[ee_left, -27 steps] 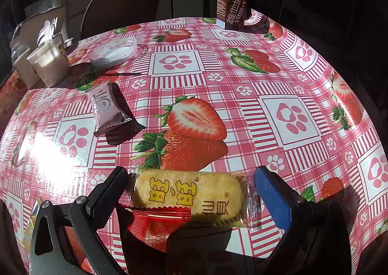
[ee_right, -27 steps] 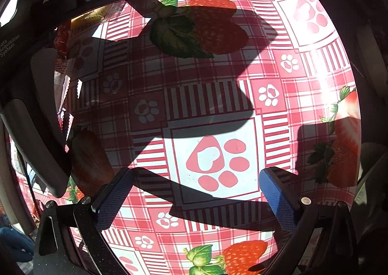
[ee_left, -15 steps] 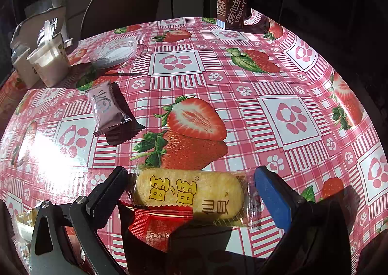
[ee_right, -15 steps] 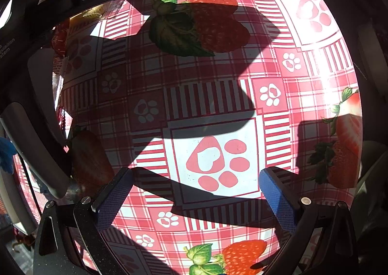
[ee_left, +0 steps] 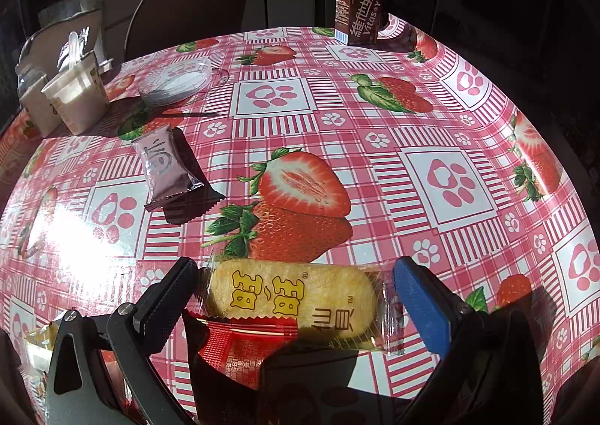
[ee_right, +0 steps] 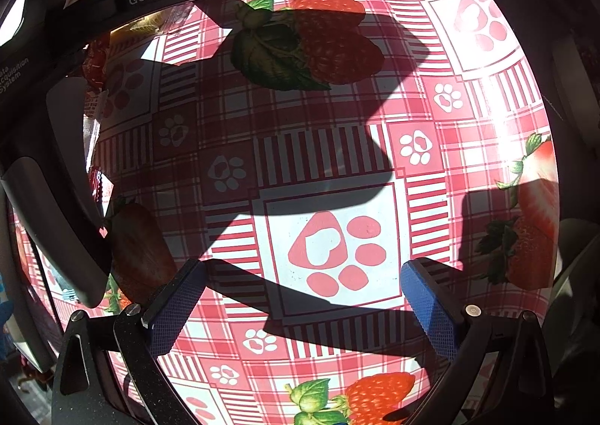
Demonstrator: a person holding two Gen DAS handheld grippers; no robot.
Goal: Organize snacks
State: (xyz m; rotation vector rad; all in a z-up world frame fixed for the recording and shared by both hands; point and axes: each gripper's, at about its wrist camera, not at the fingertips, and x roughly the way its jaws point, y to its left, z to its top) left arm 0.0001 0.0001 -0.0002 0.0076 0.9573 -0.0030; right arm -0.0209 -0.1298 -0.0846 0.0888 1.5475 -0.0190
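Clear cellophane, glinting in the sun, wraps the yellow rice cracker (ee_left: 292, 299) that lies flat on the desk (ee_left: 431, 132) directly between the fingers of the left gripper (ee_left: 294, 288). Its long axis runs crosswise, from one finger to the other, so the jaws span the packet end to end and not across its narrow width. The black left finger sits at or just beside the crimped end on that side, while the blue pad stands just off the other crimp; the jaws are spread wide and grip nothing yet. A red wrapper (ee_left: 240, 346) lies at the cracker's near edge, its serrated edge over the cracker's lower margin (a closing squeeze might catch it too, as I judge it).

The right gripper (ee_right: 303, 292) hangs over bare tablecloth with its jaws equally spread and nothing between them; the body of the other tool fills the left of its view, and the snacks lie beyond that. So the left hand is plainly the nearer one, and the coming move looks like a close along the cracker's length, which could buckle the soft packet ends before it bites.

Farther off, up and to the left, a pinkish foil sachet (ee_left: 165, 162) lies well apart from the jaws, not yet gathered.
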